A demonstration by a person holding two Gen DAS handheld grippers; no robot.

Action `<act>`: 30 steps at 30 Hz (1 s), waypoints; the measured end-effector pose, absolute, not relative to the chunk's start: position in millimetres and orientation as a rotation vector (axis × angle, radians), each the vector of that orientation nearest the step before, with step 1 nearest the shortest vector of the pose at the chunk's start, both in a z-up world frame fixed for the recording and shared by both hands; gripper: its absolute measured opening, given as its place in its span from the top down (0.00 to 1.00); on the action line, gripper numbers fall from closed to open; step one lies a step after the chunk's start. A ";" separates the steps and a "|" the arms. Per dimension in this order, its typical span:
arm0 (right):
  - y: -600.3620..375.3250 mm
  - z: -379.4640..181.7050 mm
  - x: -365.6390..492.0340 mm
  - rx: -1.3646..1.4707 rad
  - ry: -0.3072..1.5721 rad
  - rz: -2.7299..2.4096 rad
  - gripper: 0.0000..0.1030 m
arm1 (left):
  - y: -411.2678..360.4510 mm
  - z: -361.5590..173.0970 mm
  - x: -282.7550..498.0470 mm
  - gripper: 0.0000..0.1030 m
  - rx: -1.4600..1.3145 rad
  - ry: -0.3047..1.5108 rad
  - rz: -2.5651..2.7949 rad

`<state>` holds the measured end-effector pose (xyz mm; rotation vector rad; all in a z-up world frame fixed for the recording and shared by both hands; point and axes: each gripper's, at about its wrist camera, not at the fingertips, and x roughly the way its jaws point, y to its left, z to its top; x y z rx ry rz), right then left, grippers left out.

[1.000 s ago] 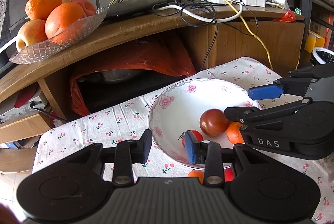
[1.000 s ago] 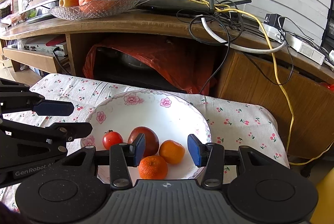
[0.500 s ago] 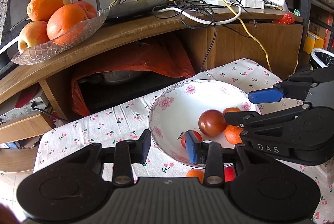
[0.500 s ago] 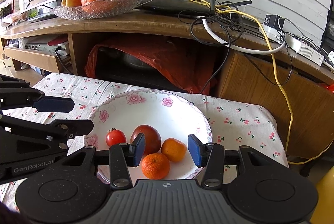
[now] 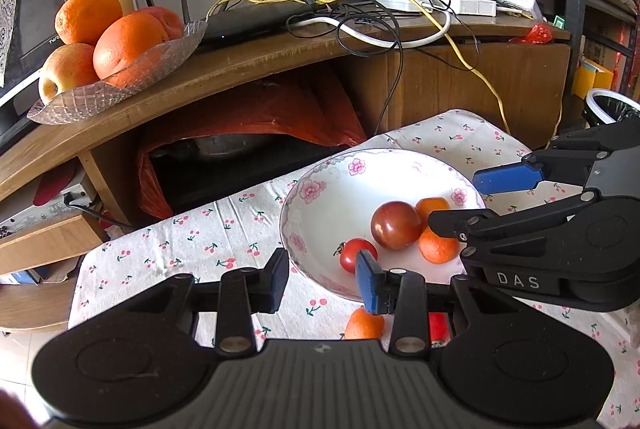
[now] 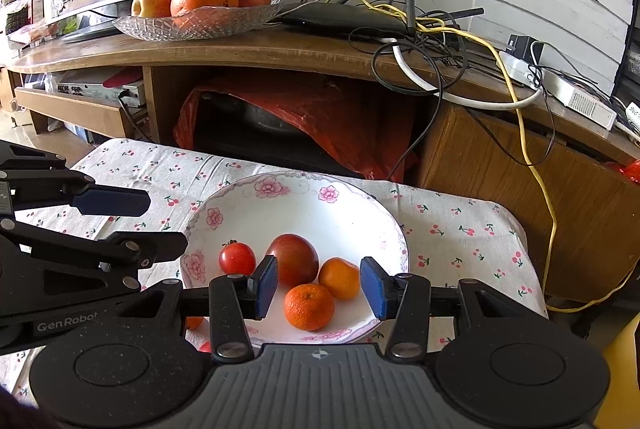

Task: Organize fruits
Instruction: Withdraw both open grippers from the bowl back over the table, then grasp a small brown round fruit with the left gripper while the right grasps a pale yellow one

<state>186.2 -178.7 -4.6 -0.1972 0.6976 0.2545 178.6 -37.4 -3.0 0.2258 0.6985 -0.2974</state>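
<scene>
Both tools hover spread and empty over the flowered bowl: the left tool near its rim, the right tool above two tangerines.

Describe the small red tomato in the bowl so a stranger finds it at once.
Find the white flowered bowl on the cherry-print cloth. Four fruits lie inside. The small tomato is leftmost, beside the big dark-red one: bright red, smallest, with a green stem.
</scene>
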 end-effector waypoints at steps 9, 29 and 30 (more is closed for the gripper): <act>-178.8 -2.0 178.8 -0.190 0.704 0.255 0.60 | -40.0 -0.2 171.6 0.56 0.234 0.697 -0.315; -183.6 -2.5 156.8 -0.208 0.734 0.250 0.60 | -35.9 -2.8 153.5 0.56 0.249 0.724 -0.329; -183.9 -2.6 155.3 -0.210 0.735 0.249 0.60 | -36.0 -2.9 152.0 0.56 0.250 0.725 -0.331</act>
